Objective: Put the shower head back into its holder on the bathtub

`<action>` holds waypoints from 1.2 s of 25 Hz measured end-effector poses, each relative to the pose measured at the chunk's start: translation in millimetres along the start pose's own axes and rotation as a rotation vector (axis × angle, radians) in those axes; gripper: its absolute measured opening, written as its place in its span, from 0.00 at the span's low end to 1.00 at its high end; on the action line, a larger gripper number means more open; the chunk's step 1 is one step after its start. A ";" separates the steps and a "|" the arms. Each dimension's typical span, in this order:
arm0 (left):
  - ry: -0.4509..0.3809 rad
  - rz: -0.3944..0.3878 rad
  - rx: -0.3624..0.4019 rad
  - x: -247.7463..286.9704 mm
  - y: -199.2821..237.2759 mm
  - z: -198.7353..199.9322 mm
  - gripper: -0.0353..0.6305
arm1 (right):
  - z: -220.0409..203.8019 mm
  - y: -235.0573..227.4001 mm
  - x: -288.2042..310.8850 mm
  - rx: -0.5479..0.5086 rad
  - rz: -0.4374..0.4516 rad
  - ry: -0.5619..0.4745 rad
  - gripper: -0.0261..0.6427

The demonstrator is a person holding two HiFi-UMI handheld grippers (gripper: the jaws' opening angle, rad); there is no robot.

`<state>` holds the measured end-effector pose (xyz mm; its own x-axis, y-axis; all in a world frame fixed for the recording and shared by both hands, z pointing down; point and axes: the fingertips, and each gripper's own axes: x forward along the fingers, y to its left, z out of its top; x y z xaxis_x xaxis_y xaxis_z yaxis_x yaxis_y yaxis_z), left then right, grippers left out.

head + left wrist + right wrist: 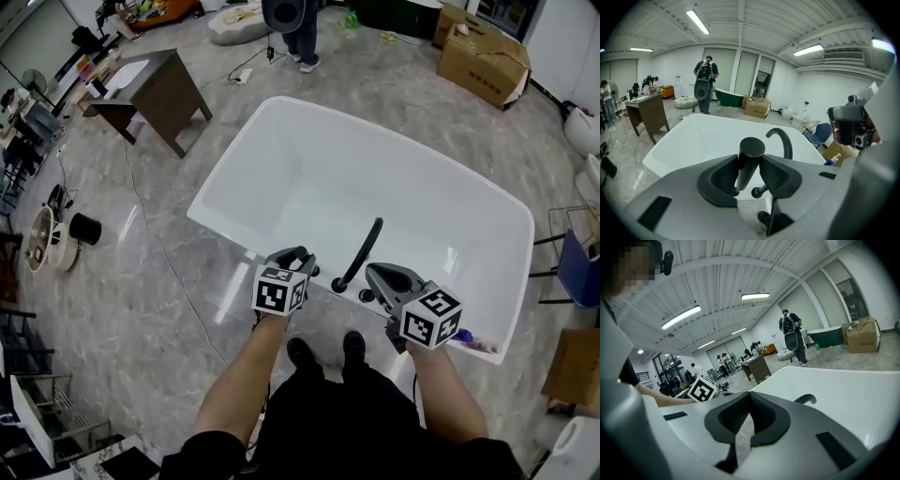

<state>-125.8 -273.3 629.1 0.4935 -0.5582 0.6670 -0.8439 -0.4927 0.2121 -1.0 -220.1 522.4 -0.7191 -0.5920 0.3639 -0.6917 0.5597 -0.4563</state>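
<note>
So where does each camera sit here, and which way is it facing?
Head view: on the person's head, steeply down onto the bathtub; both forearms, feet, left gripper and right gripper show.
Left gripper view: along its jaws, shut on the shower head, across the bathtub.
Right gripper view: along its shut, empty jaws; left forearm shows.
All three share the black spout.

**Both arms out, a gripper in each hand**

The person's bare left forearm (246, 375) and right forearm (448, 398) reach forward side by side. The left gripper (302, 255) angles downward with its jaws clamped on the black handle of the shower head (751, 149), a ribbed pad pressed against each side. The right gripper (370, 270) sits near it but apart, its jaw tips drawn together with nothing between them. Each gripper's marker cube faces up over its hand, left marker cube (279, 290) and right marker cube (430, 317).
</note>
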 end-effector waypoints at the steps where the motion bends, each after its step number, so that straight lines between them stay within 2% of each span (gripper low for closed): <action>1: 0.013 -0.001 0.003 2.7 0.0 -4.3 0.28 | -1.4 1.1 0.7 0.002 0.003 0.004 0.06; 18: 0.180 -0.030 0.029 56.7 8.9 -68.5 0.29 | -11.6 -0.6 27.4 0.025 0.027 0.064 0.06; 30: 0.239 -0.035 0.059 75.7 12.3 -86.8 0.29 | -21.2 -8.2 28.1 0.051 0.018 0.091 0.06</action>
<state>-117.1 -263.8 744.3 0.4526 -0.3697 0.8115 -0.8101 -0.5509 0.2009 -16.9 -229.0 553.5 -0.7362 -0.5253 0.4267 -0.6759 0.5384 -0.5032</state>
